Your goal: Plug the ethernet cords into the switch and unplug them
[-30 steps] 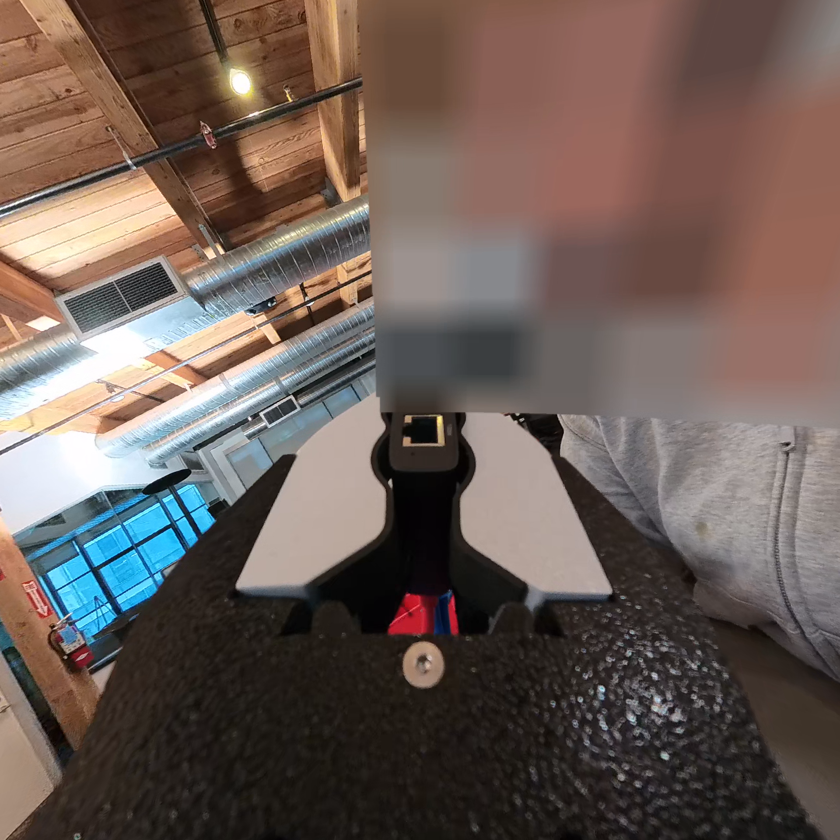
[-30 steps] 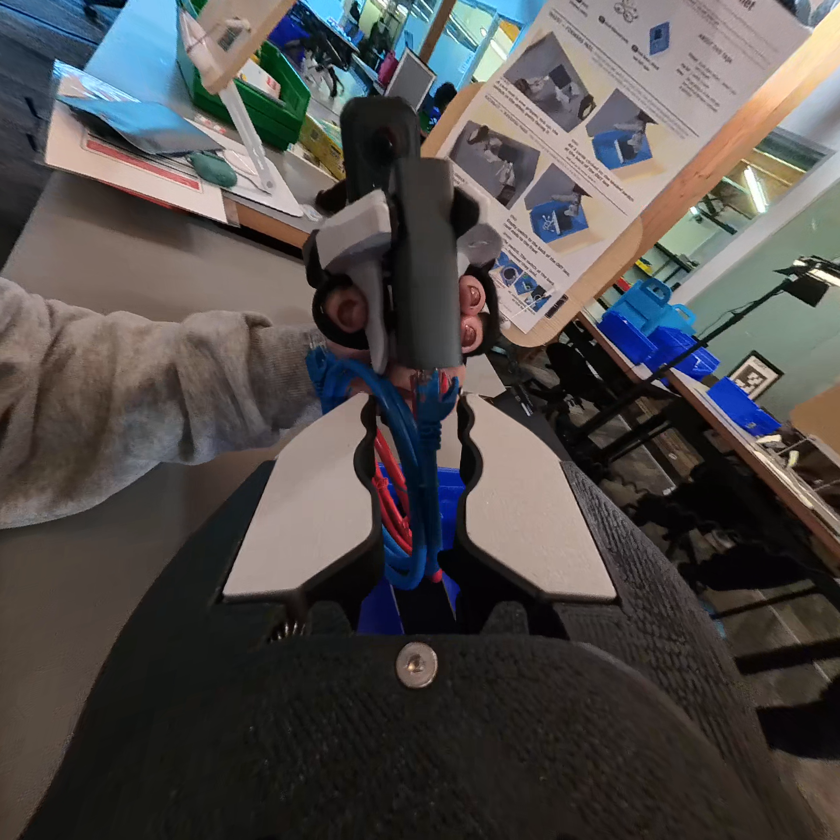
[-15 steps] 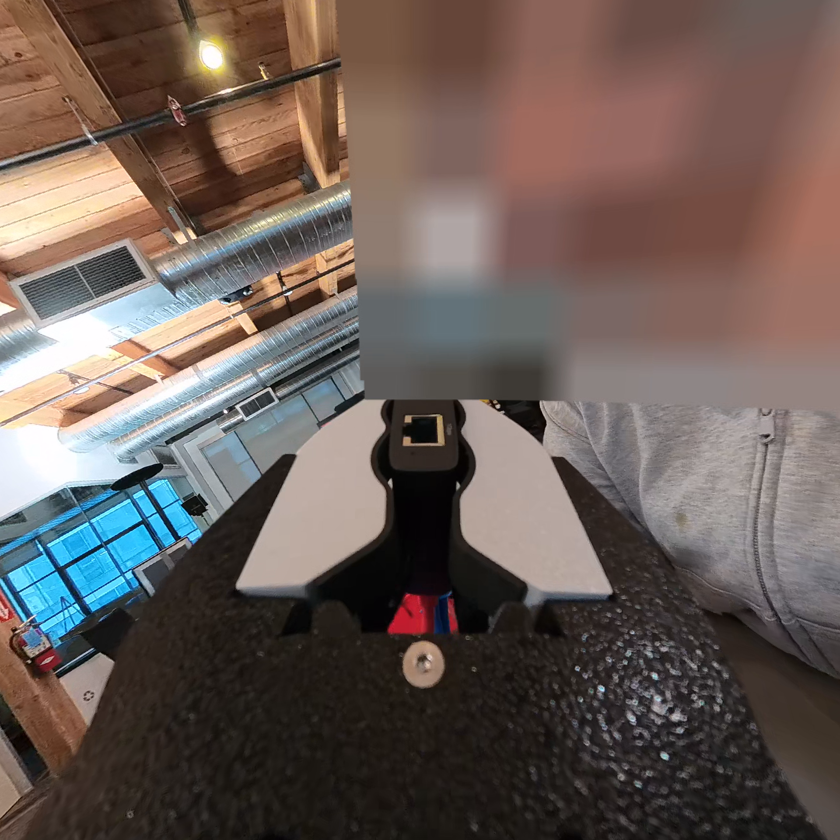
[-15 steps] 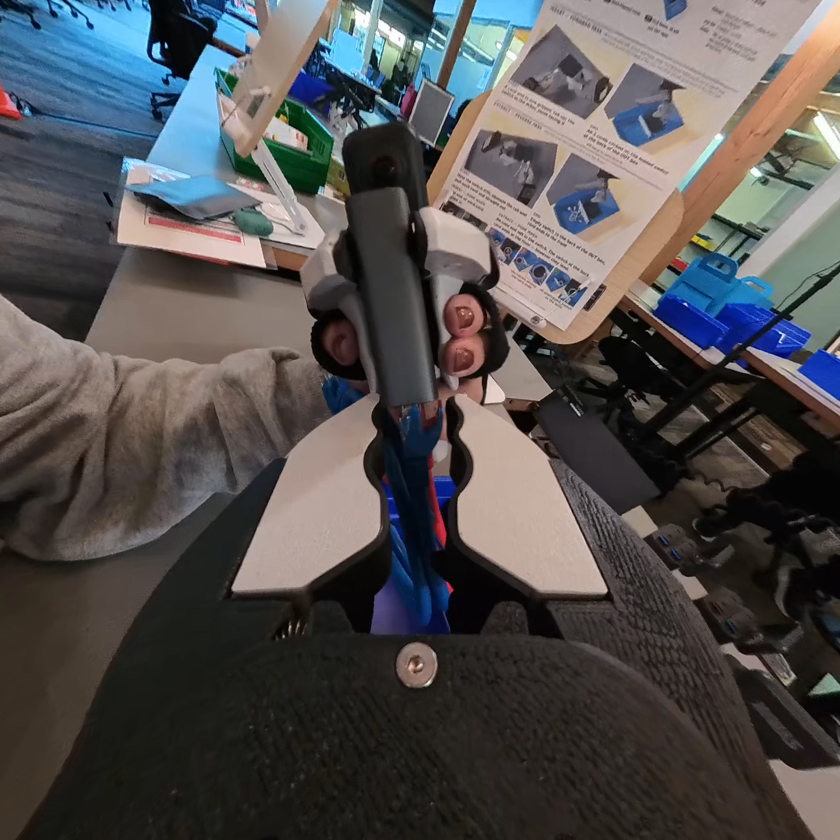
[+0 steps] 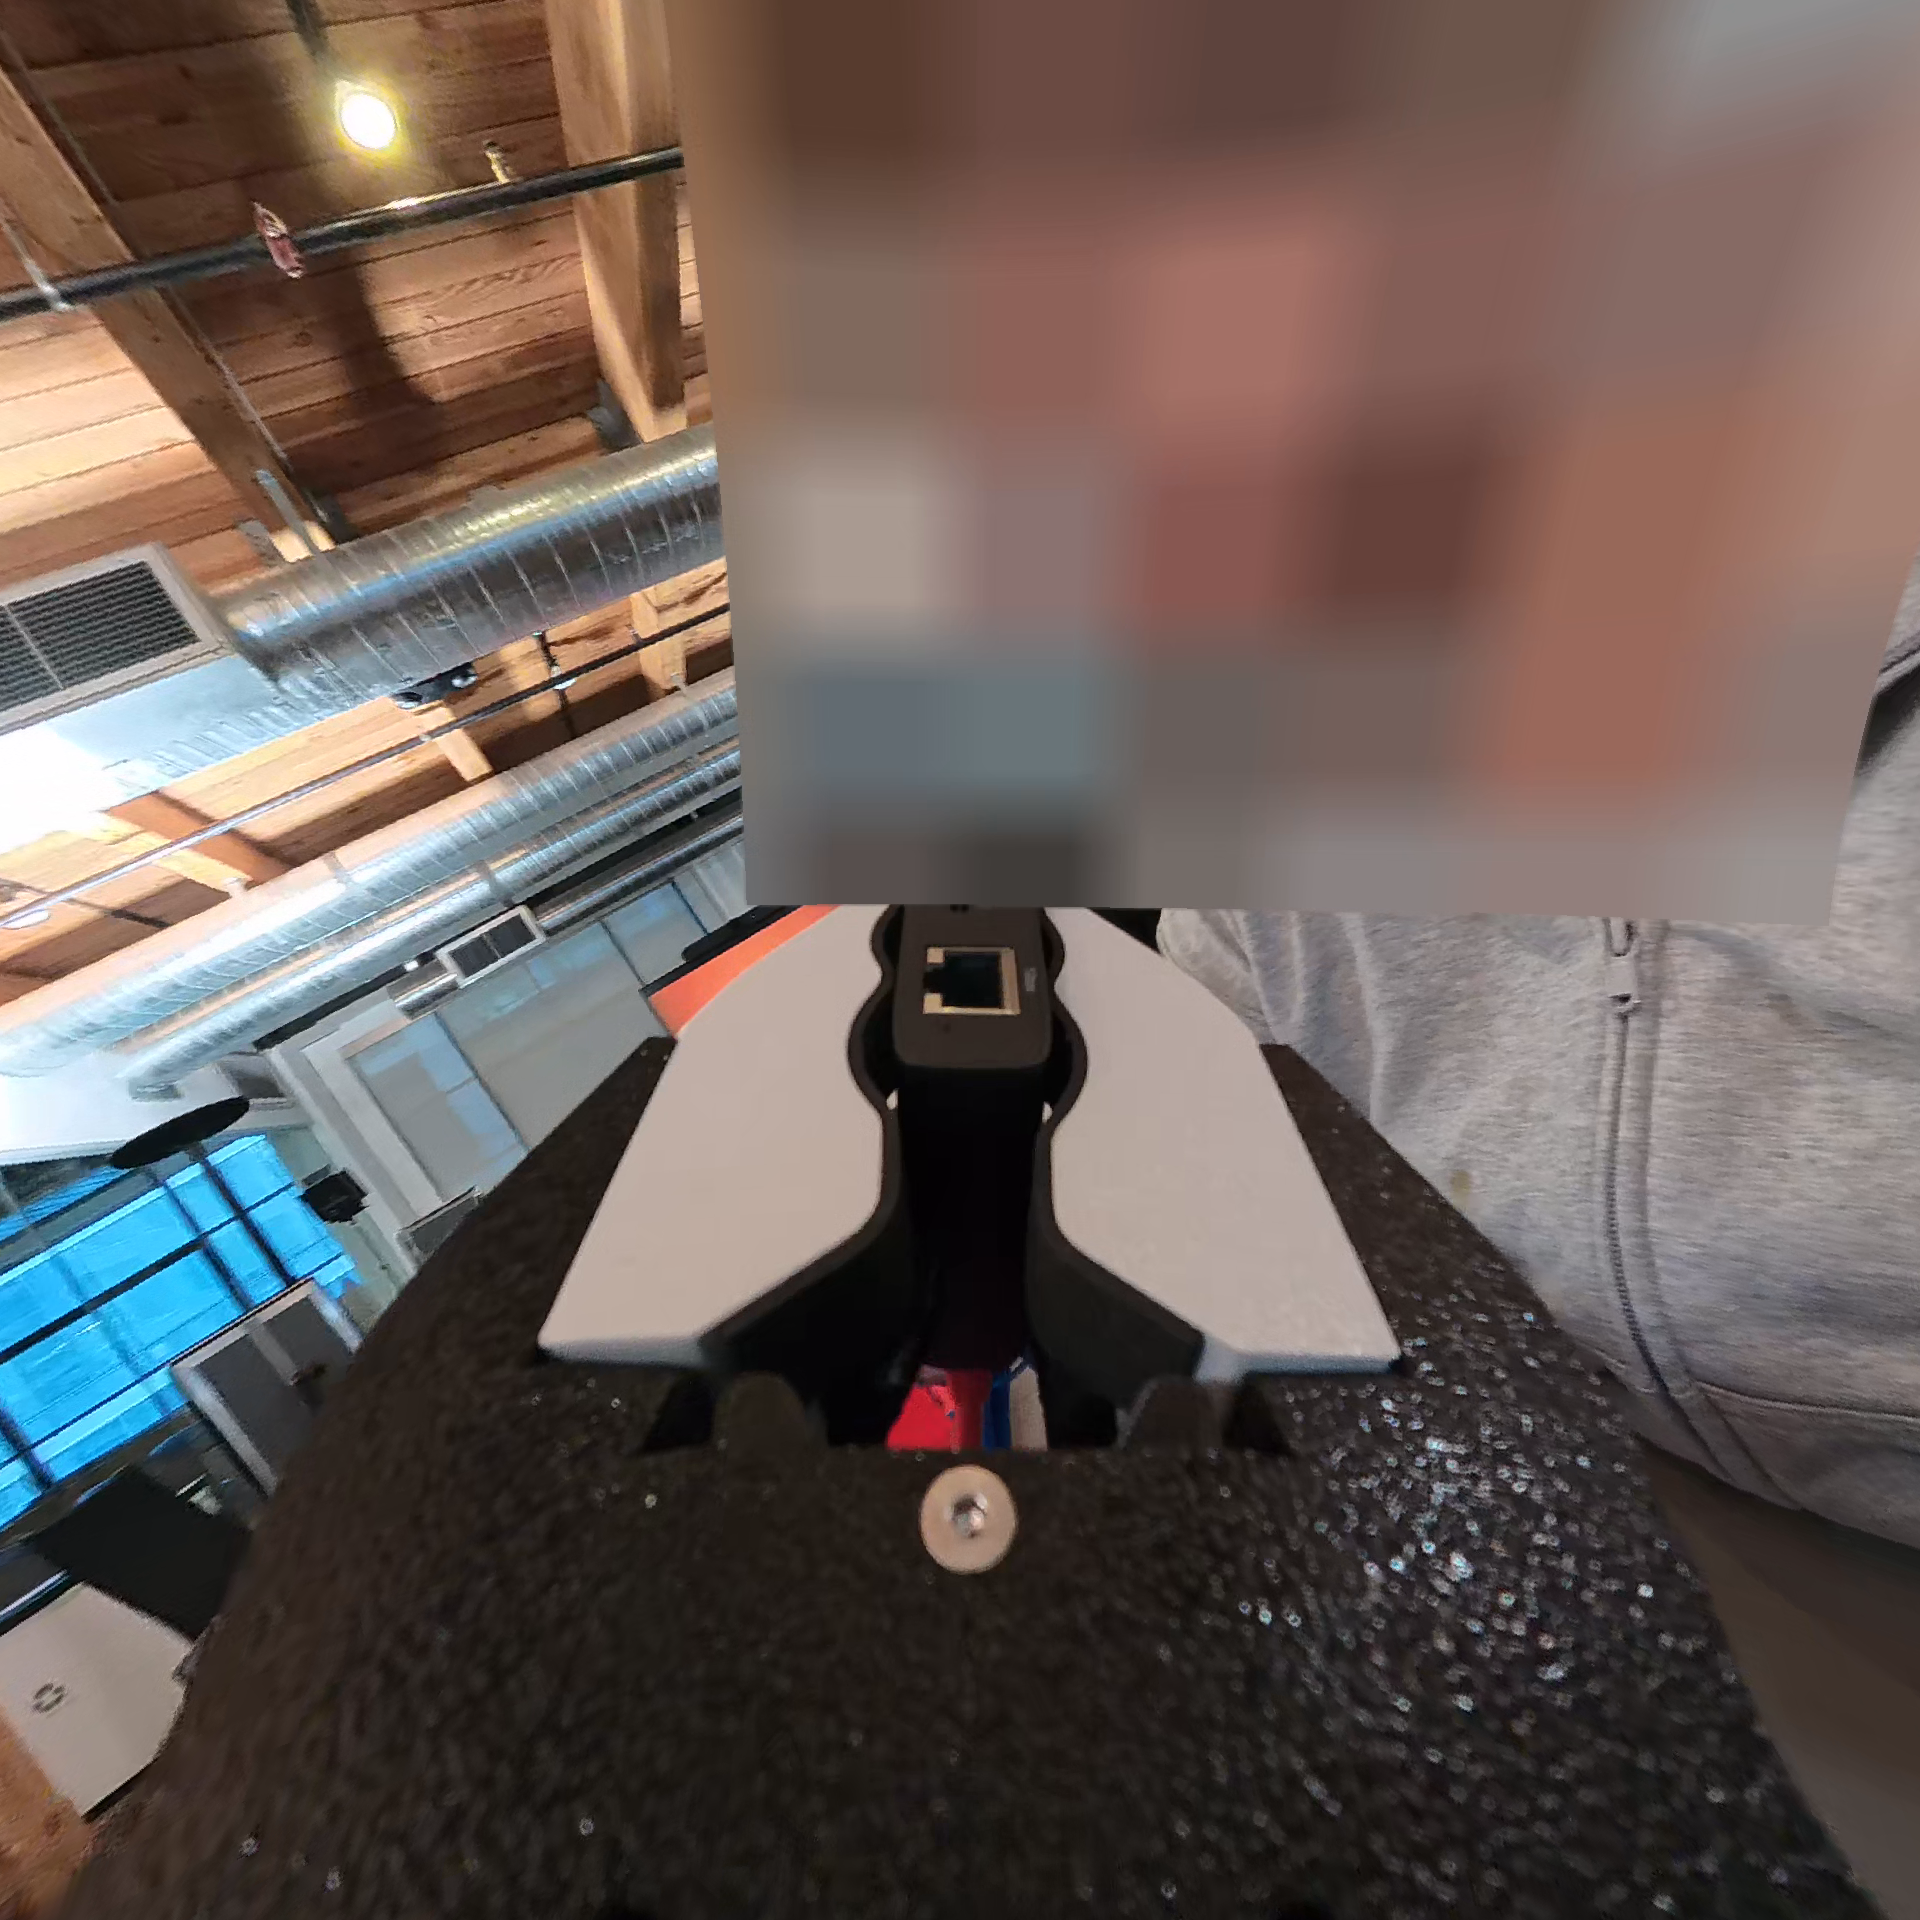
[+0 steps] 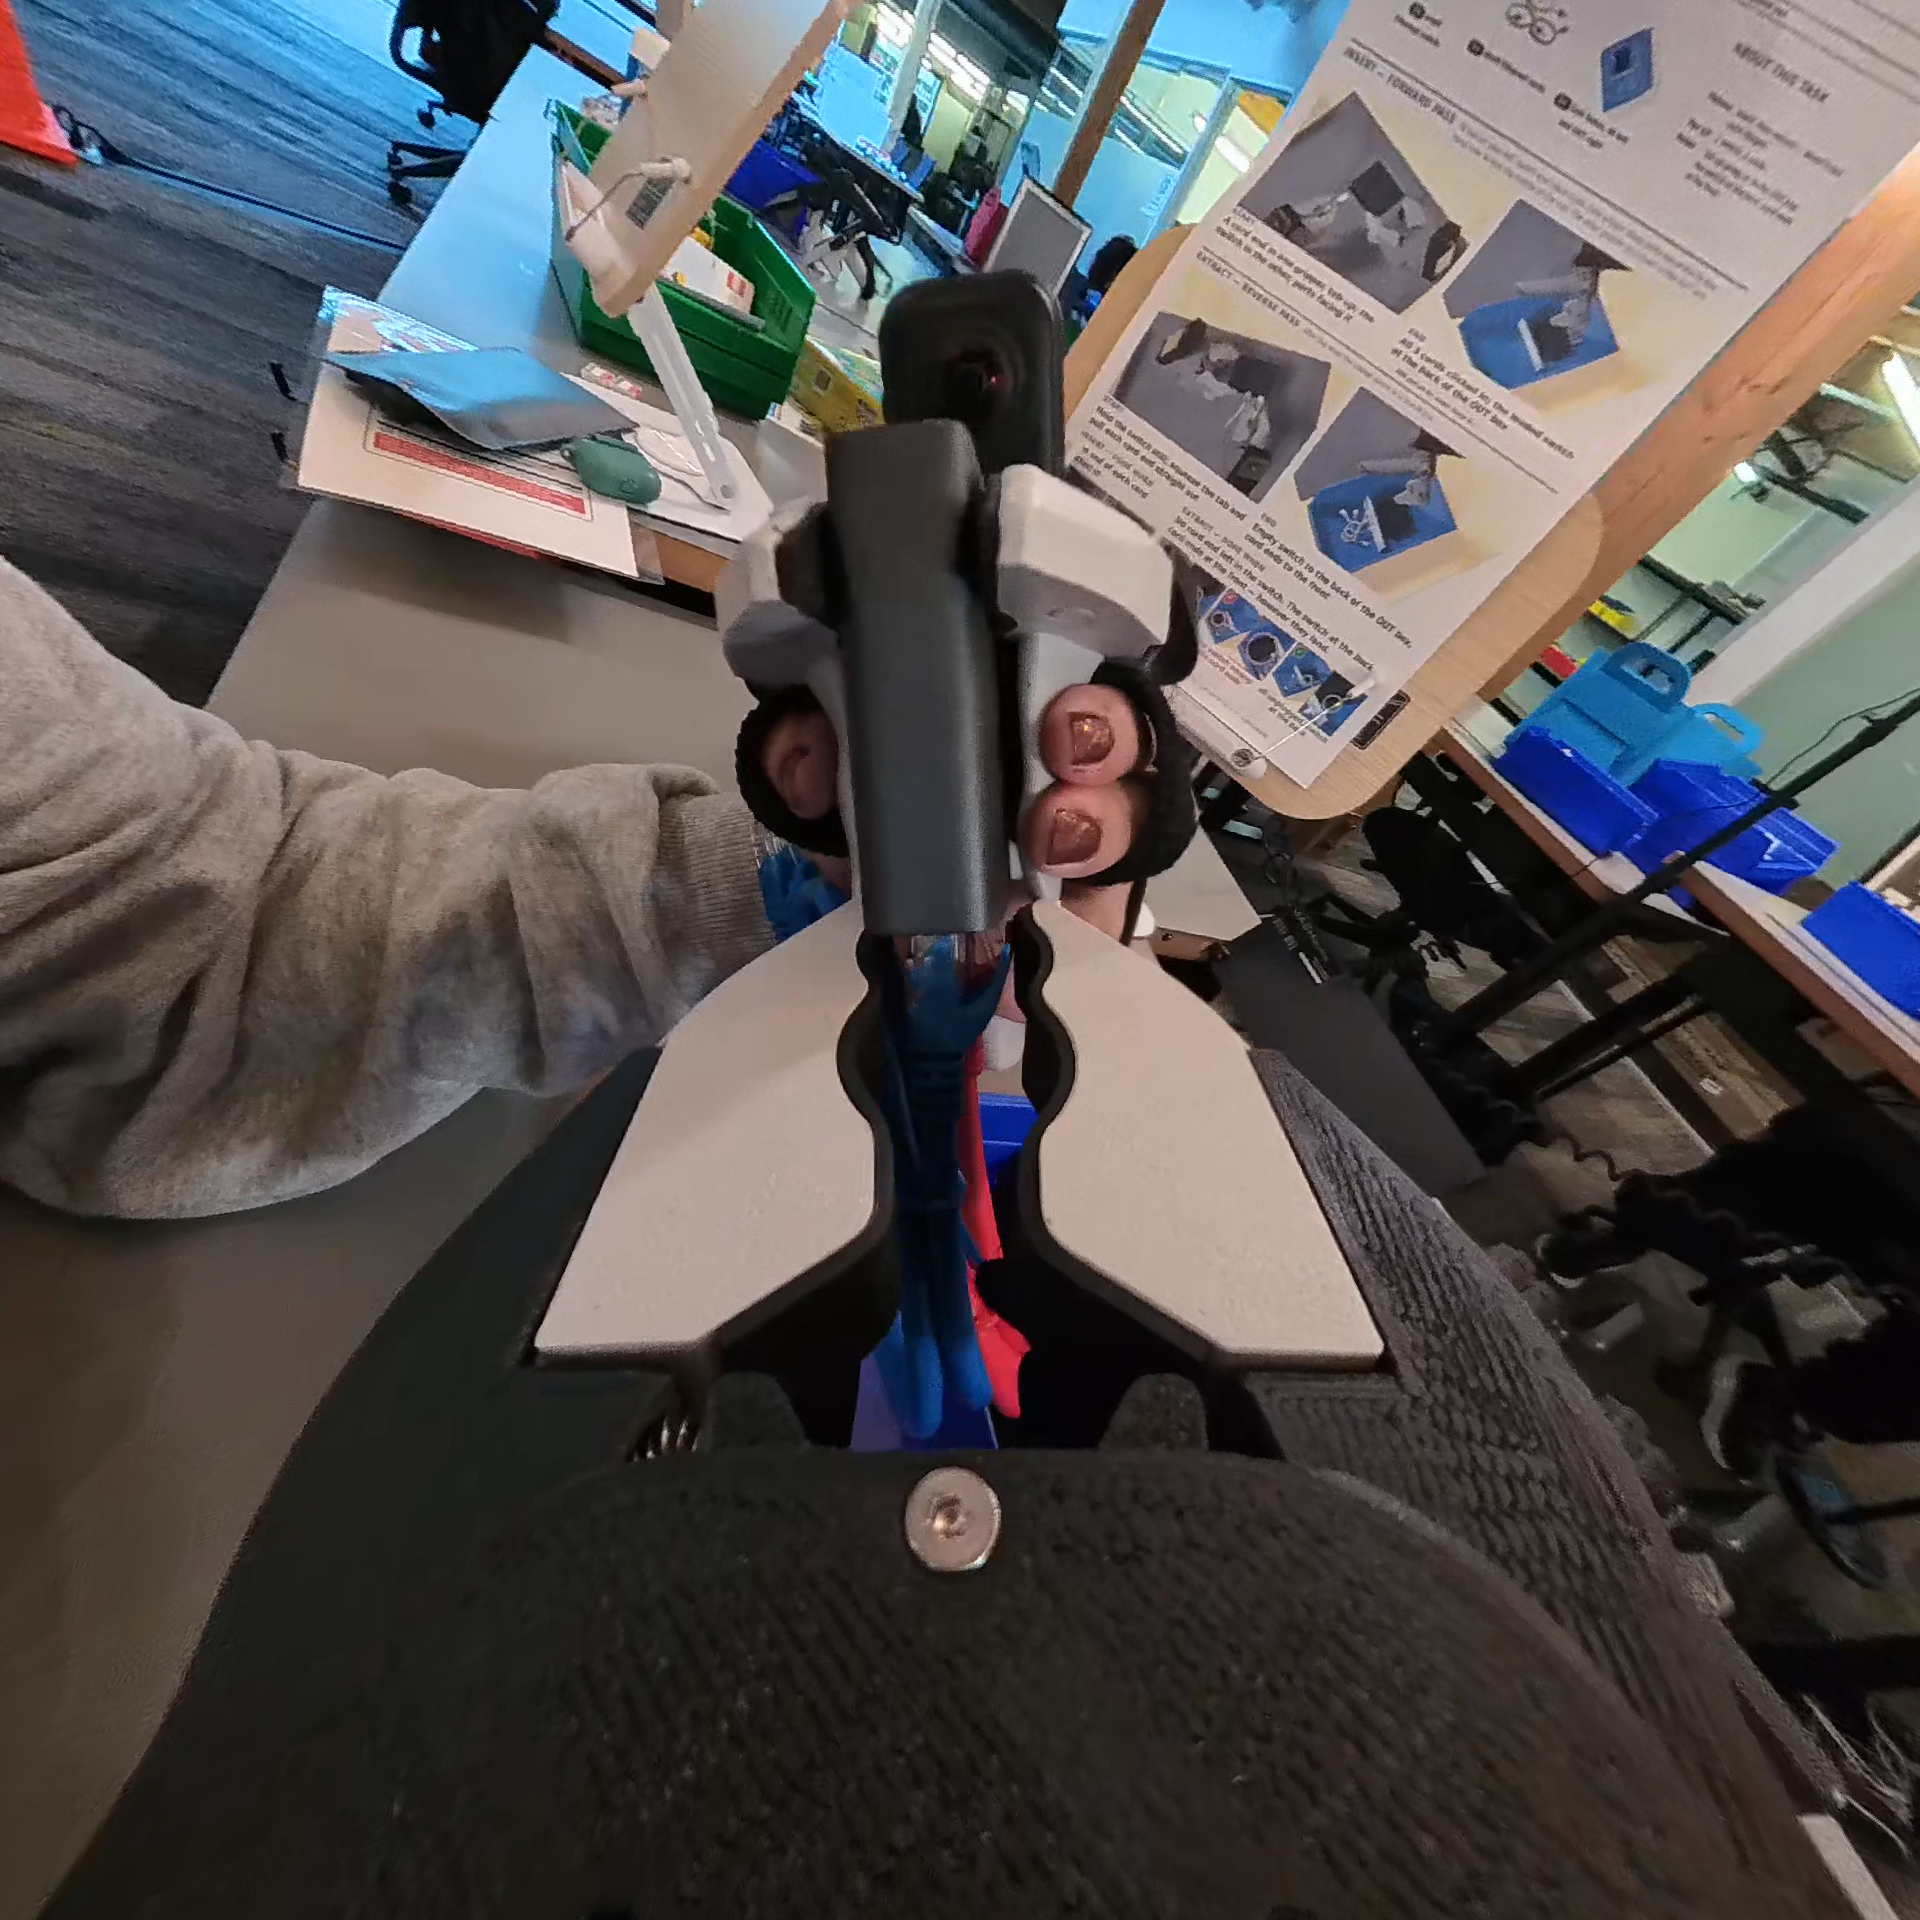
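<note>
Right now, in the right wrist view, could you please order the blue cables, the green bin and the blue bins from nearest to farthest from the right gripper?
1. Blue cables, between the right gripper fingers.
2. Green bin, upper left on the table.
3. Blue bins, far right; roughly as far as the green bin.

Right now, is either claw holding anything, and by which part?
The left claw clamps a black box with a network port by its sides near the port end. The right claw has blue and red cables between its fingers; a grip cannot be told.

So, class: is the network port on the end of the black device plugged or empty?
Empty. In the left wrist view the port on the black device, clamped in the left gripper, shows an open dark socket, no plug in it.
</note>
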A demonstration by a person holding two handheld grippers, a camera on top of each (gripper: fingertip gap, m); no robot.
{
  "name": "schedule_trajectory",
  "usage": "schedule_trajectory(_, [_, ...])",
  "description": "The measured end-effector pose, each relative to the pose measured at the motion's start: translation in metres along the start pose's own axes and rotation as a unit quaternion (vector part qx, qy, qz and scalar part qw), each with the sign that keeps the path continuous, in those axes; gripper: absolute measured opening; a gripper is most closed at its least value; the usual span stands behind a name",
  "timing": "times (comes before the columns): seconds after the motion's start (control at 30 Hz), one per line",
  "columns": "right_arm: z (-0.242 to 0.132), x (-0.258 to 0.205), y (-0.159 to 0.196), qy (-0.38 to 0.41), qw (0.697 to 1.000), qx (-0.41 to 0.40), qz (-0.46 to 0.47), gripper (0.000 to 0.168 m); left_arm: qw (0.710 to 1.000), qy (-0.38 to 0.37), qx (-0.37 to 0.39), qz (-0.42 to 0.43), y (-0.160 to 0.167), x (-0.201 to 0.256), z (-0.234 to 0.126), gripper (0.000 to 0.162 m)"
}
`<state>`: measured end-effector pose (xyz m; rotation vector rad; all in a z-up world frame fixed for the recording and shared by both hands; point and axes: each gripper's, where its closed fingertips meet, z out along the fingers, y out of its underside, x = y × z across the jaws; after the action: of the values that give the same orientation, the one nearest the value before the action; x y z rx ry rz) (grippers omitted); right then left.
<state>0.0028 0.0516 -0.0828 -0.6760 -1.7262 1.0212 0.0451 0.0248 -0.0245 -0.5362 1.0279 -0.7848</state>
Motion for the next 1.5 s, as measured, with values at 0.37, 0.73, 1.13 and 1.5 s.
schedule_trajectory(0.37, [-0.011, 0.006, 0.010, 0.014, 0.996, -0.040, -0.075, 0.017, 0.975, -0.070, -0.194, 0.078, 0.025, -0.008, 0.000, 0.032])
schedule_trajectory(0.73, [-0.011, 0.003, 0.003, 0.012, 0.996, -0.018, -0.089, 0.017, 0.983, -0.056, -0.168, 0.043, 0.022, -0.006, -0.005, 0.027])
schedule_trajectory(1.13, [-0.010, 0.001, -0.001, 0.043, 0.994, -0.034, -0.099, 0.025, 0.979, -0.004, -0.171, 0.111, 0.017, 0.012, 0.007, 0.021])
schedule_trajectory(1.5, [-0.016, 0.003, 0.016, 0.127, 0.970, -0.085, -0.189, 0.024, 0.944, -0.049, -0.275, 0.174, 0.042, 0.017, 0.010, 0.021])
